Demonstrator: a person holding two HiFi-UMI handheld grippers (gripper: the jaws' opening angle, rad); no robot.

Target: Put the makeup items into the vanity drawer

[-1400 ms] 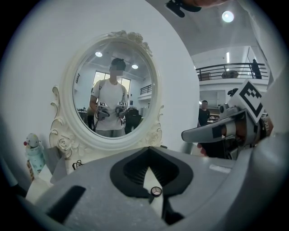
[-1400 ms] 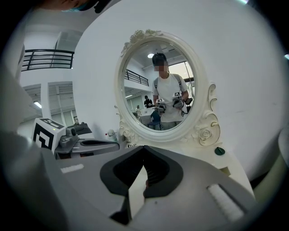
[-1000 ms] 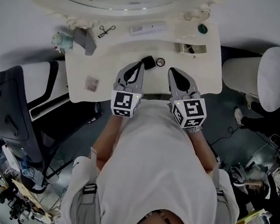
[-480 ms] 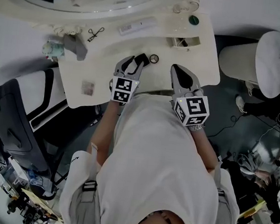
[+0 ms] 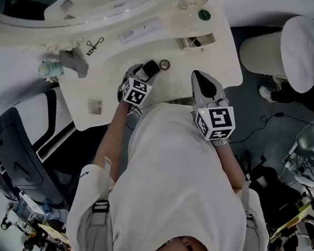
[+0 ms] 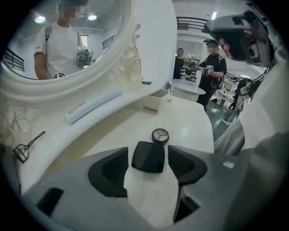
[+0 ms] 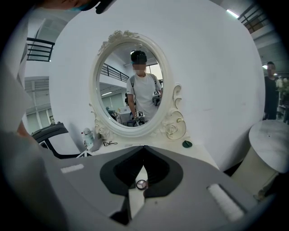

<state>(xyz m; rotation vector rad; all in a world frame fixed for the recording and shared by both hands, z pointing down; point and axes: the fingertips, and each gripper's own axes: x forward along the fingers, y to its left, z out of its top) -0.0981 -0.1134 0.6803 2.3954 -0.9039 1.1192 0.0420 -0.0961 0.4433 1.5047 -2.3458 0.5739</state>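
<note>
The left gripper (image 5: 142,72) has dropped toward the table (image 5: 108,86) and tipped steeply downward; its jaws, closed a second ago, have just been opening; they now stand apart on either side of the black compact (image 6: 148,157), not pressing it.

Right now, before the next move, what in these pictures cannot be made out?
1. Inside of the small drawer: too small in the head view; its own wall hides it in the left gripper view.
2. Near tabletop in the right gripper view: the shut right hand-held gripper covers it; only the small round case shows in the gap.
3. Print on the long white item: too small in every view.
</note>
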